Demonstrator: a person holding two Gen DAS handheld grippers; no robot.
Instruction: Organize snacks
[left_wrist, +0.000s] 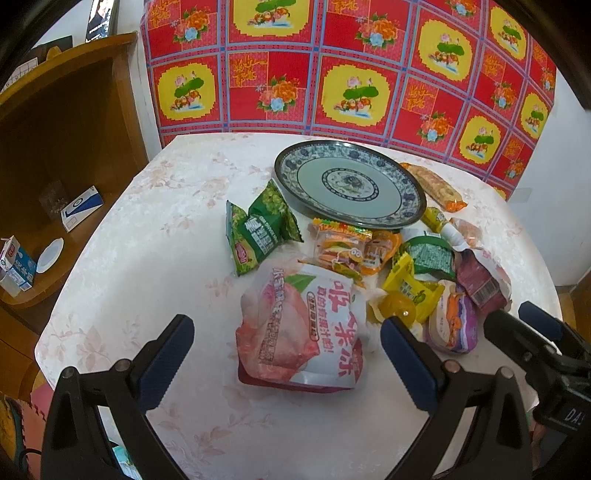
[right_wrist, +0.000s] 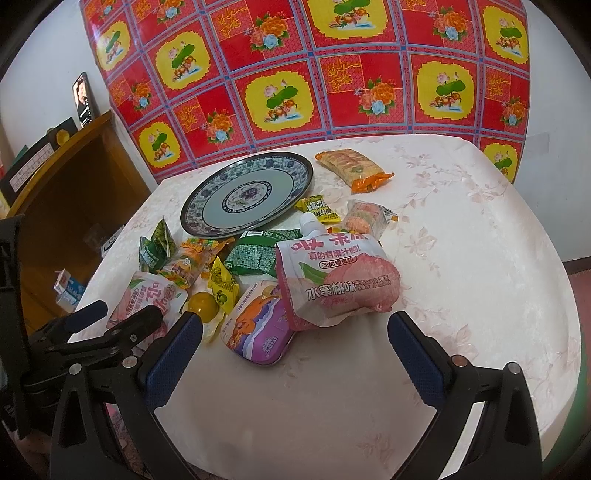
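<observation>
A heap of snacks lies on the white floral tablecloth in front of an empty blue-and-white plate. My left gripper is open, its fingers either side of a peach jelly pouch. My right gripper is open just short of a second peach pouch and a purple tin. Each gripper shows in the other view: right gripper, left gripper. Green bags, a burger gummy pack, a yellow jelly cup and an orange cracker pack lie around.
A red floral cloth hangs behind the table. On the left stands a wooden shelf holding milk cartons, a small white dish and a blue-white box. The tablecloth's right half is bare.
</observation>
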